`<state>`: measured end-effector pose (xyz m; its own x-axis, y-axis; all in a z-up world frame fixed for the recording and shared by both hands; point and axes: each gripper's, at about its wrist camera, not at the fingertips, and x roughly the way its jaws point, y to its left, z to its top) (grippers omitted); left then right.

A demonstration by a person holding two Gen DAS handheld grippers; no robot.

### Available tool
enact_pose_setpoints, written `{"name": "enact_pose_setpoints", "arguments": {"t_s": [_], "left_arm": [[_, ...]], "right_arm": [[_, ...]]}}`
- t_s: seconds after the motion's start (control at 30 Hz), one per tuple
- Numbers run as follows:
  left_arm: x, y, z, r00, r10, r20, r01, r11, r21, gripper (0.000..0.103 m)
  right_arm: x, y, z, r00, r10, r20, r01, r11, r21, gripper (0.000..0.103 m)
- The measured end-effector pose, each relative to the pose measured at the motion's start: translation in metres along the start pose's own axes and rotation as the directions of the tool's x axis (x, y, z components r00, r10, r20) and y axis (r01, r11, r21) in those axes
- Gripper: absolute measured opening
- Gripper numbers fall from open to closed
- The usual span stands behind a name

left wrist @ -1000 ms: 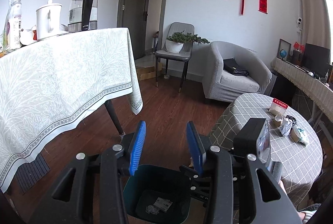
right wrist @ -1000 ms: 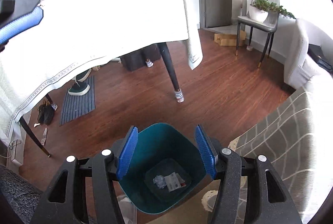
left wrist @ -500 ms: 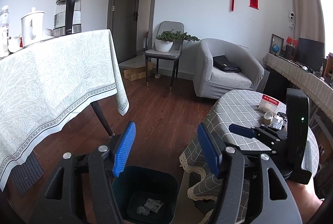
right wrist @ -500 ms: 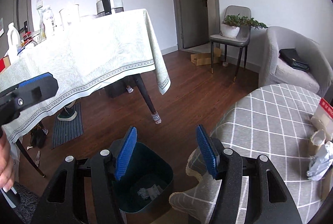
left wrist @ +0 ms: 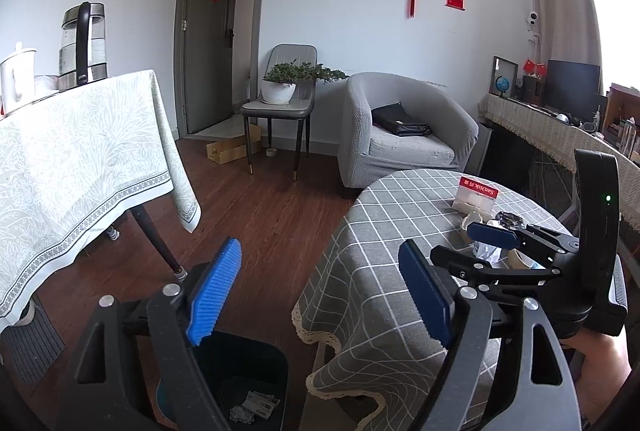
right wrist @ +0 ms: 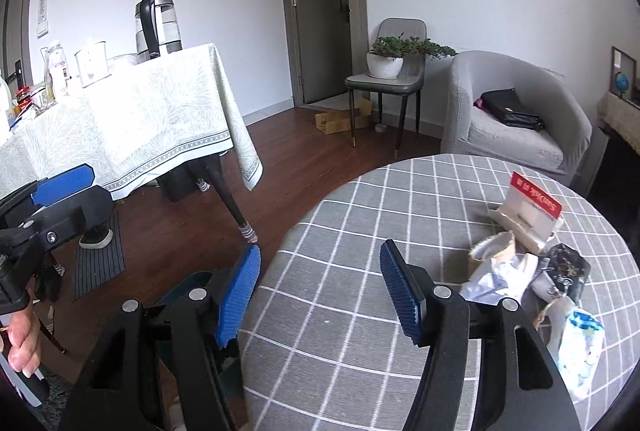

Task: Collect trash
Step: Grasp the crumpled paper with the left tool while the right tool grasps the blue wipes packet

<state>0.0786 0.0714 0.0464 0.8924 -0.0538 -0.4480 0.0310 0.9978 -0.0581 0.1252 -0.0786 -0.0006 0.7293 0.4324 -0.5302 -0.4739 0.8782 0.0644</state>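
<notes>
A heap of trash lies on the right of the round checked table (right wrist: 352,231): a crumpled white paper (right wrist: 498,277), a paper cup (right wrist: 494,251), a red and white card package (right wrist: 532,207), a dark wrapper (right wrist: 564,267) and a blue-printed bag (right wrist: 580,343). My right gripper (right wrist: 324,297) is open and empty above the table, left of the heap. My left gripper (left wrist: 320,295) is open and empty above the dark teal bin (left wrist: 248,371), which holds crumpled scraps (left wrist: 252,403). The right gripper also shows in the left wrist view (left wrist: 496,243), next to the trash.
A large table with a pale leafy cloth (right wrist: 140,127) carries a kettle (right wrist: 158,25) and bottles at left. A grey armchair (left wrist: 404,135), a chair with a potted plant (left wrist: 284,91) and a doorway stand behind. A striped mat (right wrist: 98,255) lies on the wooden floor.
Both grippers have risen and swung right, from over the bin toward the round table. The right gripper now hovers over the tabletop near the trash heap. Both stay open.
</notes>
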Motion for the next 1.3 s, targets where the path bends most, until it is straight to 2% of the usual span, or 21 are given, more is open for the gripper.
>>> {"name": "enact_pose_setpoints", "arguments": {"t_s": [0.27,0.47,0.7,0.97,1.23,1.3], "left_arm": [[0.024,-0.048,0.001,0.997,-0.078,-0.025,0.079,0.996,0.037,0.086],[0.052,-0.076,0.003,0.988,-0.136,-0.074,0.139,0.989,0.039,0.086],[0.085,-0.117,0.008,0.972,-0.205,-0.114,0.217,0.97,0.11,0.086],[0.124,-0.152,-0.001,0.954,-0.218,-0.205,0.246,0.961,0.124,0.086],[0.15,-0.171,-0.006,0.932,-0.25,-0.264,0.281,0.956,0.086,0.084],[0.157,-0.172,-0.006,0.927,-0.247,-0.281,0.274,0.96,0.063,0.078]], "right_arm": [[-0.027,-0.058,-0.01,0.995,-0.095,0.0,0.095,0.992,0.087,0.067],[-0.047,-0.104,-0.023,0.986,-0.166,-0.012,0.165,0.97,0.177,0.068],[-0.068,-0.15,-0.041,0.981,-0.194,-0.023,0.193,0.942,0.274,0.072],[-0.076,-0.181,-0.061,0.981,-0.182,-0.067,0.194,0.918,0.346,0.074],[-0.078,-0.204,-0.076,0.978,-0.176,-0.107,0.205,0.884,0.42,0.077],[-0.077,-0.206,-0.078,0.978,-0.172,-0.117,0.206,0.883,0.422,0.077]]}}
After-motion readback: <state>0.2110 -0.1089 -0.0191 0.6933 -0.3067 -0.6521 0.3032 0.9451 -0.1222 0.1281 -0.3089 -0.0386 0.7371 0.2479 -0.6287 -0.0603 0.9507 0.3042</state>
